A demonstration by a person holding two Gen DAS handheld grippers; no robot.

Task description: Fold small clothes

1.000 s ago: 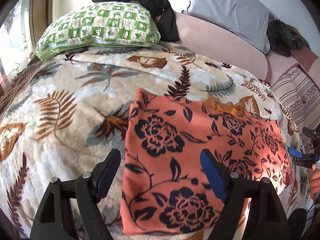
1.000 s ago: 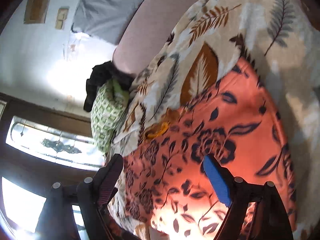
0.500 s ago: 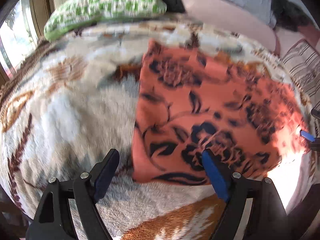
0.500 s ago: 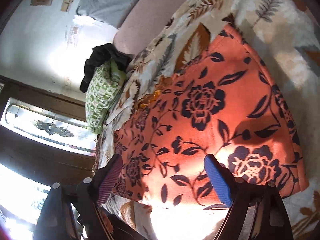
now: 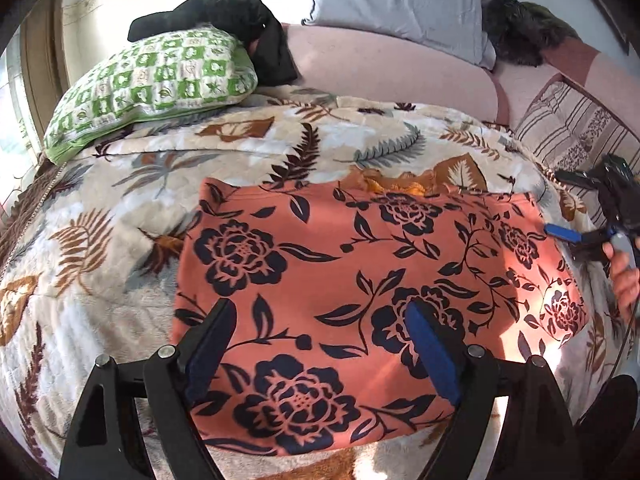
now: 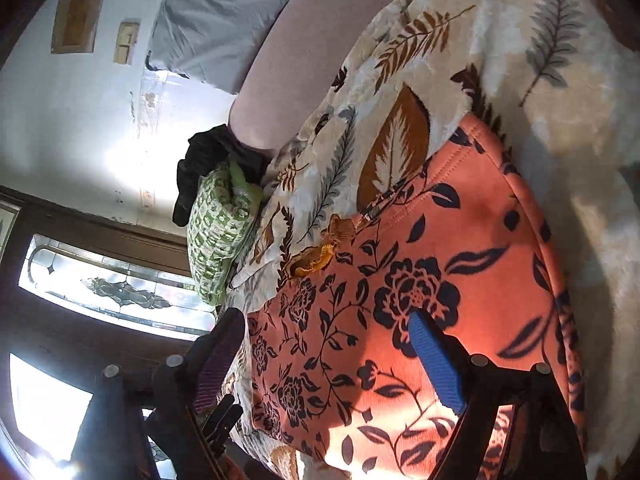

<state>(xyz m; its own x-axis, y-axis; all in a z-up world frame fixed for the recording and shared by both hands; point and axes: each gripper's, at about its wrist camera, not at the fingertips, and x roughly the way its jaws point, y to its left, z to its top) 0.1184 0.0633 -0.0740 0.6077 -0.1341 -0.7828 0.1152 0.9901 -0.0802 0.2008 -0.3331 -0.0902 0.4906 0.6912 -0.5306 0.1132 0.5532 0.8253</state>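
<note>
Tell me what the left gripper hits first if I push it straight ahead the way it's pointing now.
Most likely the orange floral garment lying flat on the leaf-print blanket. The open left gripper points down at it; nothing shows in between.

Both grippers have black angular frames with silver screws, and their fingers carry ribbed blue pads.

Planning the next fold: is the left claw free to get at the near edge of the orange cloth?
Probably yes: the left claw is open over the orange cloth, and nothing lies on its near edge.
</note>
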